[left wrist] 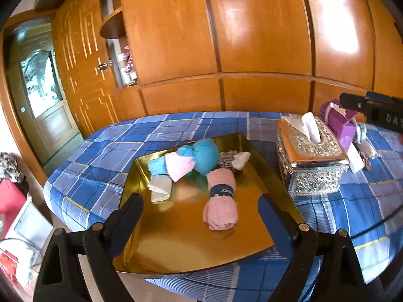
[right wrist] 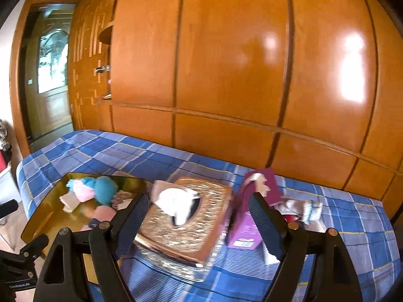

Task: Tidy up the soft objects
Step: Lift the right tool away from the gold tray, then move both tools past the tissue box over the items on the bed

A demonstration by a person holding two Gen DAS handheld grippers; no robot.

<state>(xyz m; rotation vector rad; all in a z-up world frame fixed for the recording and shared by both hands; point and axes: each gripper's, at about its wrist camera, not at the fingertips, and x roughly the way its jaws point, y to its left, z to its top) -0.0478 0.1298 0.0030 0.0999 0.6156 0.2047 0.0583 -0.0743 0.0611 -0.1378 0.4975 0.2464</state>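
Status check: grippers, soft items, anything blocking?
Left gripper open, empty. Right gripper open, empty. Rolled cloths on gold tray. Tissue box ahead of right gripper.

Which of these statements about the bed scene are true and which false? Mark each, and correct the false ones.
1. The pink rolled towel lies on the gold tray. True.
2. The left gripper is shut on the pink rolled towel. False: its jaws stand open, holding nothing.
3. A white tissue sticks up from the silver tissue box. True.
4. The purple box sits on the gold tray. False: it sits on the blue plaid bedspread, beyond the tissue box.
5. The right gripper is open. True.
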